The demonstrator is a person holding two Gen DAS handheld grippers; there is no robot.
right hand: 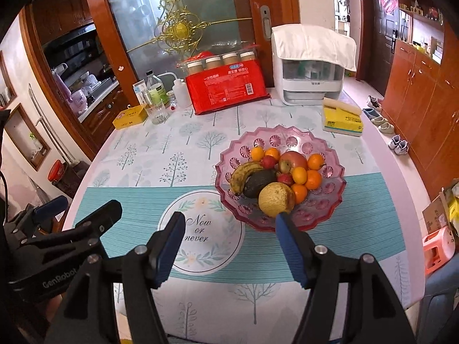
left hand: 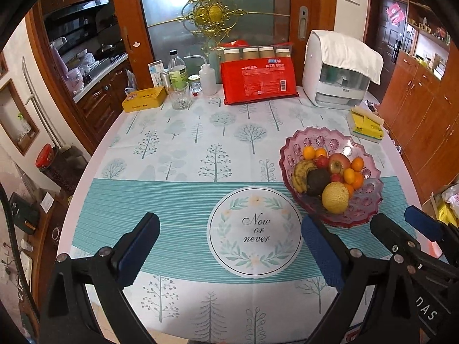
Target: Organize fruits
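While the near edge of the surface (right hand: 373, 258) is cut off by the bottom of both views, its round rim is seen at left and right. The pink scalloped glass bowl (right hand: 330, 215) is set on the right half of the surface, on the tree-printed cloth with a teal striped band (left hand: 172, 229), and the fruits are heaped inside it: a yellow round pear (right hand: 276, 198) at the front, a dark avocado (right hand: 258, 183) and a spotted banana (right hand: 243, 173) to its left, a red apple (right hand: 291, 160) and several small oranges (right hand: 313, 179) behind. The small red fruits between them are too small to be identified. The left gripper (left hand: 229, 243) is held with its jaws spread wide and nothing between them, above the printed circle. The right gripper (right hand: 229, 240) is held with its jaws apart and empty, just short of the bowl's front rim. Open cloth is left to the left of the bowl; the far edge is crowded by a red plastic package (left hand: 258, 78), bottles and a white appliance (left hand: 335, 71).
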